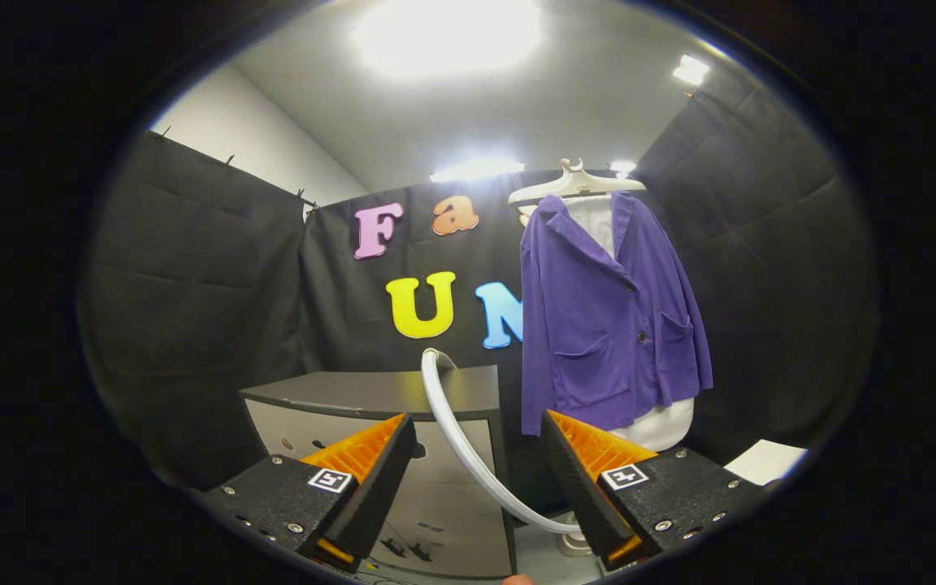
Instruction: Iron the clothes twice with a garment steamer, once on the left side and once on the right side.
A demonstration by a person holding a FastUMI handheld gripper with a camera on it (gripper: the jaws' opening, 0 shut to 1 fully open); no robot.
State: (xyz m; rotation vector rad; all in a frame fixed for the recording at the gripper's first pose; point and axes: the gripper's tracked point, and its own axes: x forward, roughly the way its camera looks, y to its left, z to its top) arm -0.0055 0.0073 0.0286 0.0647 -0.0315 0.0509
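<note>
Our gripper spreads empty; beyond, a white hose crosses a grey cabinet, purple jacket hanging far right.

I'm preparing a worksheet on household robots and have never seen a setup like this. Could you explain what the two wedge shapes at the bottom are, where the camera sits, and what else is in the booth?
The wedges are the two fingers of a hand-held gripper; a person carries it, no robot arm. The camera rides on the gripper and looks forward along the fingers. They stand open and hold nothing. A white hose curves up between them, in front of a grey drawer cabinet. Beyond the fingers, a purple jacket over a white garment hangs on a white hanger against the black cloth wall. This is the clothing to be steamed.
</note>
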